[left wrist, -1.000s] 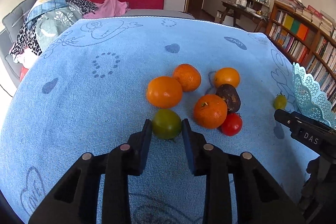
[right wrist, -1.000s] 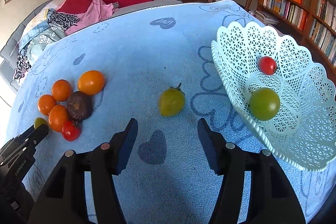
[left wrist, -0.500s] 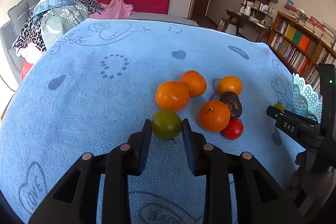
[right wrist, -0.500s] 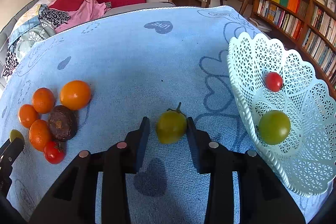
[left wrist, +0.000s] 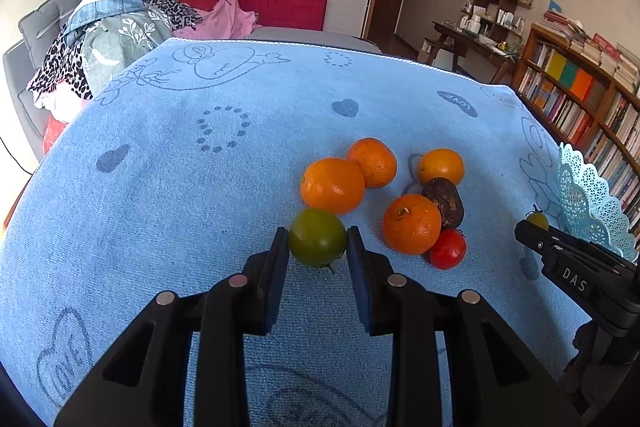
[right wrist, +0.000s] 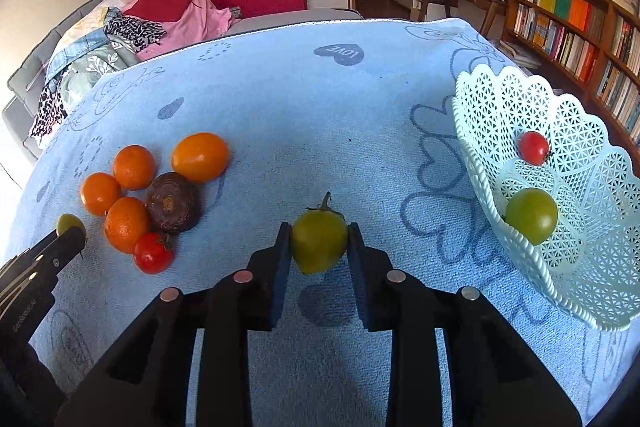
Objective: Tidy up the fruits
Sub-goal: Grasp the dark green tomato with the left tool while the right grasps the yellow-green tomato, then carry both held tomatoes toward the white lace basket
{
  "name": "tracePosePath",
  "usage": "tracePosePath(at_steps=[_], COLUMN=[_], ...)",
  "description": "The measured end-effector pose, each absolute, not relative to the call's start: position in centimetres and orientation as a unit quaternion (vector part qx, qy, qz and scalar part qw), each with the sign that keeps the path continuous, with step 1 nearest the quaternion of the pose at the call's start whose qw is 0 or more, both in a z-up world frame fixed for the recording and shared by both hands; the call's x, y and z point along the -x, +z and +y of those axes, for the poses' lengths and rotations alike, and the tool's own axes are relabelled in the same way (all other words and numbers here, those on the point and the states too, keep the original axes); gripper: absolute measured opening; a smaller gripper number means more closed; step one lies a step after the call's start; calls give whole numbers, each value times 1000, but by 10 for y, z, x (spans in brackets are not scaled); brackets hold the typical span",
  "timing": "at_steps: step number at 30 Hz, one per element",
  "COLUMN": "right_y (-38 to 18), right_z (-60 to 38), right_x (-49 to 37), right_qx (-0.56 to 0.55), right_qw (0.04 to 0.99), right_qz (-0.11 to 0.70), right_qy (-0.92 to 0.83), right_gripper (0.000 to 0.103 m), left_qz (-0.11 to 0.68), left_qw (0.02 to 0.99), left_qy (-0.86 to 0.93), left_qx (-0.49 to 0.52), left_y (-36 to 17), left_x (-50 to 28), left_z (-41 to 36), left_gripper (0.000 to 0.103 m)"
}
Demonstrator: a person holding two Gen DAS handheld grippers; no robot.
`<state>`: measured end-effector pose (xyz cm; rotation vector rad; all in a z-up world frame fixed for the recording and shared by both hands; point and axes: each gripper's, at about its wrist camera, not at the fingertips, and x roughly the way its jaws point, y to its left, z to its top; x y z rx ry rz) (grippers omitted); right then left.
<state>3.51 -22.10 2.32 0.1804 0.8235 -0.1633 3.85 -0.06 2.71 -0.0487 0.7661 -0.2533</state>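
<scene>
My left gripper (left wrist: 317, 243) is shut on a green tomato (left wrist: 317, 237), held just above the blue cloth. My right gripper (right wrist: 319, 241) is shut on a yellow-green tomato (right wrist: 319, 241) with a stem, lifted a little over its shadow. Several oranges (left wrist: 332, 185) (right wrist: 199, 157), a dark brown fruit (left wrist: 443, 201) (right wrist: 172, 203) and a red tomato (left wrist: 448, 249) (right wrist: 153, 253) lie in a cluster on the cloth. The pale blue lattice basket (right wrist: 520, 99) (left wrist: 588, 195) at the right holds a red tomato (right wrist: 534, 148) and a green tomato (right wrist: 531, 215).
The blue towel-like cloth (left wrist: 200, 187) covers the whole table. A sofa with piled clothes (left wrist: 120, 23) stands behind the far left edge. Bookshelves (right wrist: 580, 27) and a desk (left wrist: 472, 35) line the right side of the room.
My right gripper moved forward, closed on the yellow-green tomato and lifted it slightly. My left gripper kept its hold on the green tomato and rose a little.
</scene>
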Motion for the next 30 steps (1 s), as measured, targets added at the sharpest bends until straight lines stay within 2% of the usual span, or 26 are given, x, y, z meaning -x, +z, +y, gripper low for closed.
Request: tracePosePath(at_steps=[30], right_y=[72], right_z=[-235], right_x=[22], right_qx=[-142], right_qw=[926], right_qz=[344], right_qy=[-59], right_gripper=[28], left_qz=[360], left_qw=[920], left_qy=[-150], left_qx=[42], left_y=[45], left_x=[-21], left_z=[7], left_gripper=[30])
